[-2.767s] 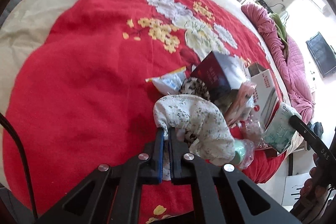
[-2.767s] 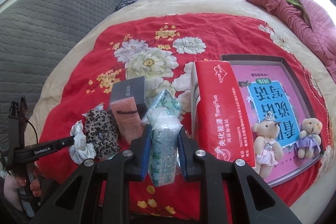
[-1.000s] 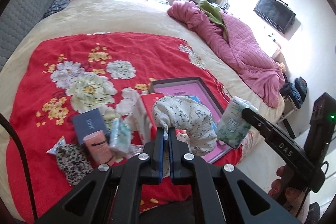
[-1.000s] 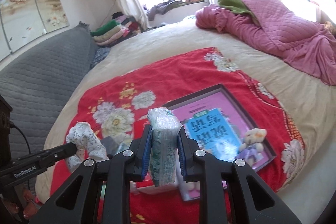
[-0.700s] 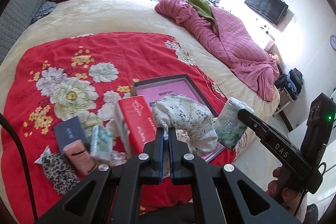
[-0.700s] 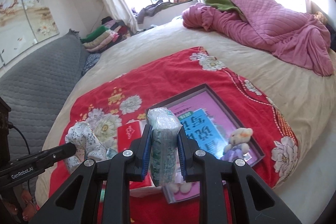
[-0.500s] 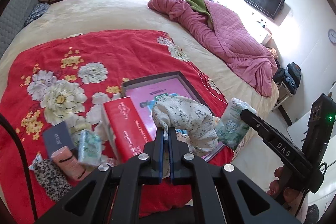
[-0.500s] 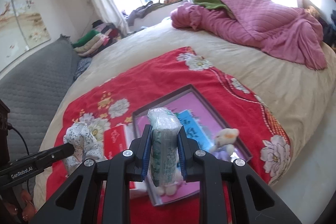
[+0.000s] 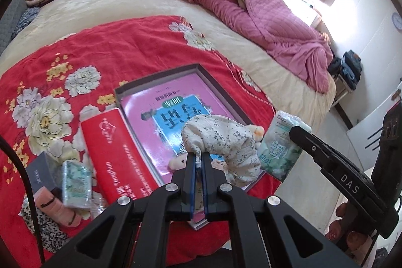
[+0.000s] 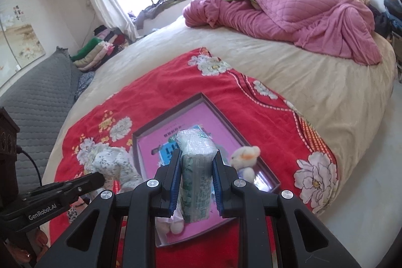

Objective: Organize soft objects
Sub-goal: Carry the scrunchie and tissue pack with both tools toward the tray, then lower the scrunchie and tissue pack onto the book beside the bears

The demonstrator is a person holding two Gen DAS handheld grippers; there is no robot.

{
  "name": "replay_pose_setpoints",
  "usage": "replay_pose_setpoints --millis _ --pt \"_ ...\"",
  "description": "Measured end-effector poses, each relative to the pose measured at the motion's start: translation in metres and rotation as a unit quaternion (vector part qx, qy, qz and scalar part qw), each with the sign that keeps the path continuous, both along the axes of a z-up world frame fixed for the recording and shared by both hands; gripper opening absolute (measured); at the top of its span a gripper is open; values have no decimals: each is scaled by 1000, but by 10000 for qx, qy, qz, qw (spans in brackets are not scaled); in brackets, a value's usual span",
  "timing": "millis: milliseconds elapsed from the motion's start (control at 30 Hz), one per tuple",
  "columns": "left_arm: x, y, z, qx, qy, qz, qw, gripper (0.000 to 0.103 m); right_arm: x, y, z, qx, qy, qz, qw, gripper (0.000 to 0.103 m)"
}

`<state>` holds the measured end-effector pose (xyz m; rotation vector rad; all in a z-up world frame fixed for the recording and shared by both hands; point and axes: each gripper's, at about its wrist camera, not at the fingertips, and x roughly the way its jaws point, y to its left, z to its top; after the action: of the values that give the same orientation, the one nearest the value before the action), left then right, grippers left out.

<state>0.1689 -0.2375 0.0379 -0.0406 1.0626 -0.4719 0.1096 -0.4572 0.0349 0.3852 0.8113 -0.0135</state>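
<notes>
Red plush blanket [image 9: 140, 47], fuzzy nap, big white and yellow flower print, spread over a cream bedsheet [image 10: 314, 82]. A quilted pink comforter [image 10: 301, 16] lies bunched at the far side, diamond stitching.

On the blanket: a shallow dark-rimmed box [image 9: 201, 68], rectangular, with a glossy pink and blue printed sheet as its floor. A small cream plush bear [image 10: 245, 157] lies in it. Just beside the box's left rim, a long red paper-wrapped pack [image 9: 118, 150], smooth, boxy. Further left, a crinkly plastic tissue packet [image 9: 76, 182], a dark small box [image 9: 40, 173], and a leopard-print cloth [image 9: 47, 235].

My left gripper [image 9: 198, 167]: blue pads pinched nearly together on a fold of the floral cloth bundle [image 9: 223, 140], soft white fabric with tiny grey sprigs, lumpy and rounded. It hangs over the near part of the box.

My right gripper [image 10: 196, 172]: jaws a narrow gap apart, clamped on the sides of a tissue pack [image 10: 196, 167], upright, clear crinkled film over green-printed paper. It is held above the box's near end, close to the bear.
</notes>
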Motion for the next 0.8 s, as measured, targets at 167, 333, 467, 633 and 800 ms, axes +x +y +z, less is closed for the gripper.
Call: replay_pose_setpoints --millis 167,333,467,633,800 --pt "1 -15 -20 122 178 -122 9997 4 4 -3 -13 6 148 89 9999 23" --pt "6 -26 -36 278 260 -200 9991 4 9 -4 -29 23 333 148 9993 23" --pt "11 -35 -45 401 279 -264 9985 4 12 -3 -40 14 458 192 9988 23" --pt "13 -41 -55 473 337 -309 9978 4 15 5 -52 -177 592 344 9975 23" --pt "15 -42 -61 524 368 -302 9975 4 18 9 -68 -219 753 401 9961 23"
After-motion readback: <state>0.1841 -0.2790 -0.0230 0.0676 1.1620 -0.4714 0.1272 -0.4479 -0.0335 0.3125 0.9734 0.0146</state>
